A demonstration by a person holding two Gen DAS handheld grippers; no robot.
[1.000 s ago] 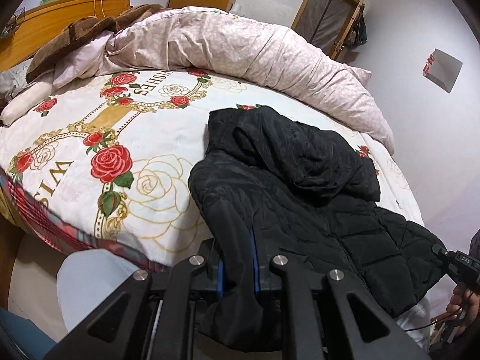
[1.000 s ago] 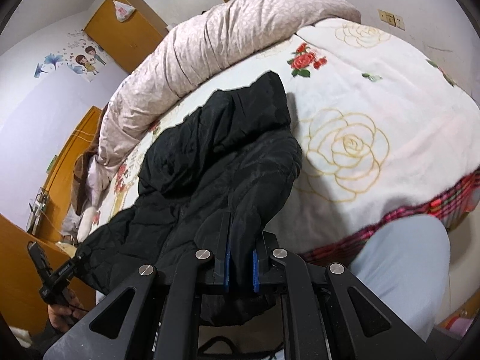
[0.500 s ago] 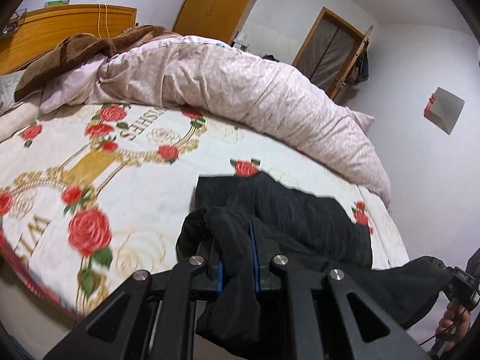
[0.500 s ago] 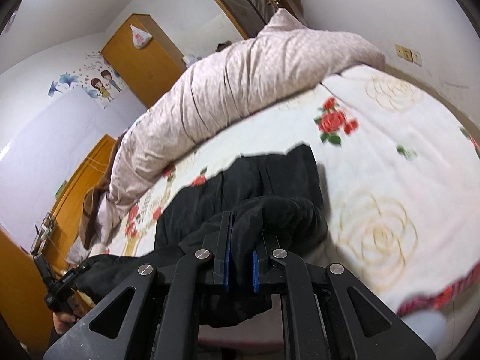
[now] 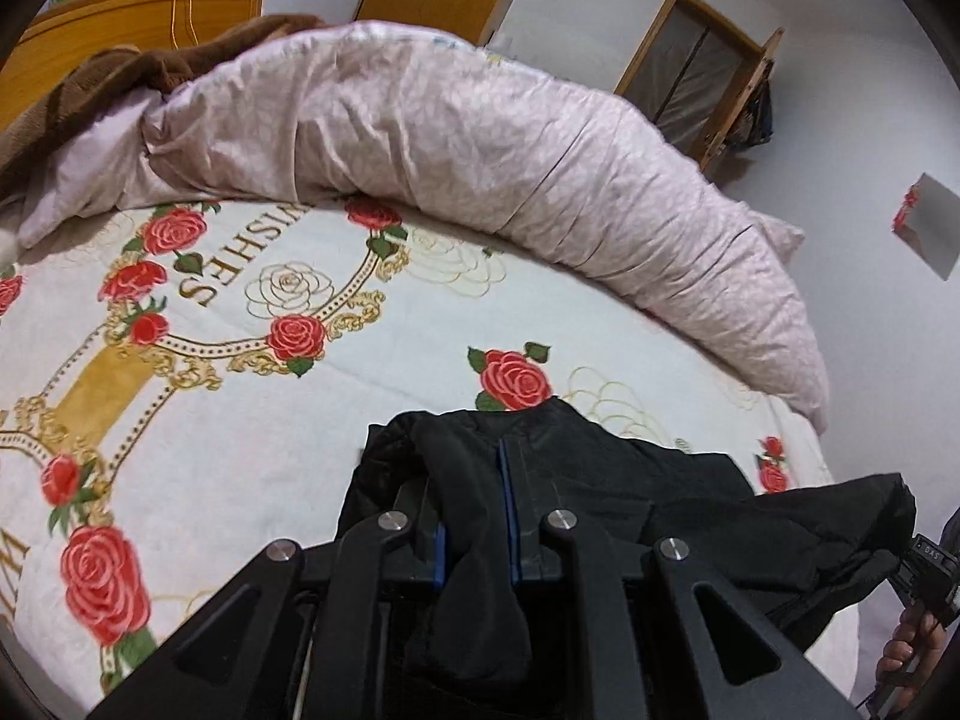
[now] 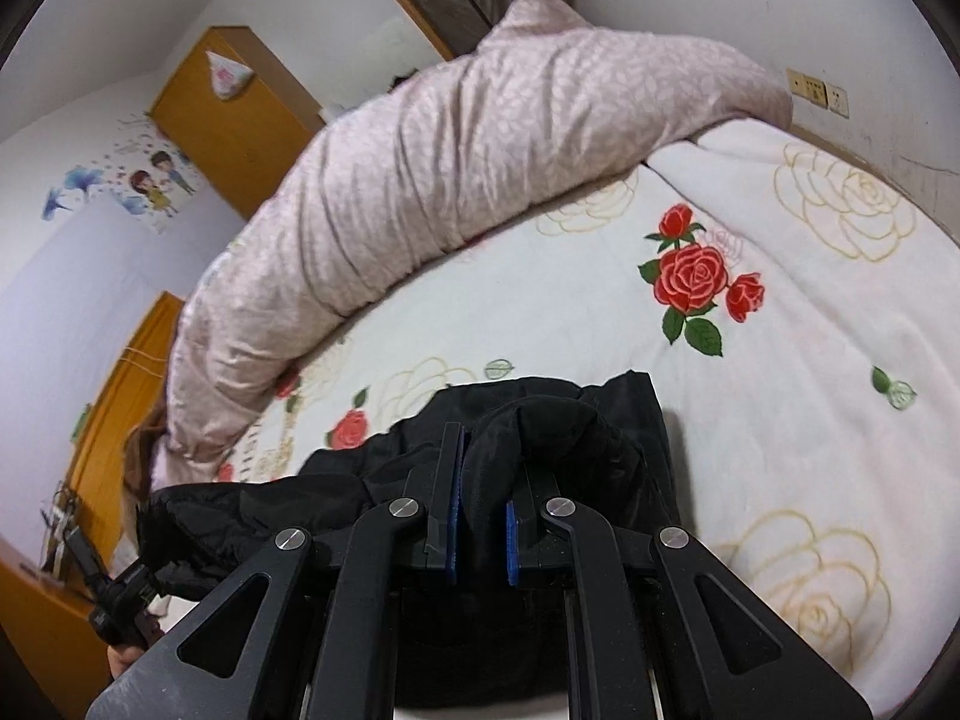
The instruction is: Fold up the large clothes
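- Left gripper (image 5: 474, 510) is clamped on a fold of the black jacket (image 5: 600, 480), cloth bunched between its blue pads.
- Right gripper (image 6: 480, 516) pinches another fold, though the pad contact looks partly hidden.
- The jacket hangs between both grippers, its far part resting on the rose bedspread (image 5: 240, 396), near the pink duvet (image 5: 480, 138).

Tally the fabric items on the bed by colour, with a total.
Black: 1, puffy quilted jacket
Pink: 1, rolled patterned duvet
Brown: 1, fuzzy blanket
White: 1, rose-printed bedspread
Total: 4
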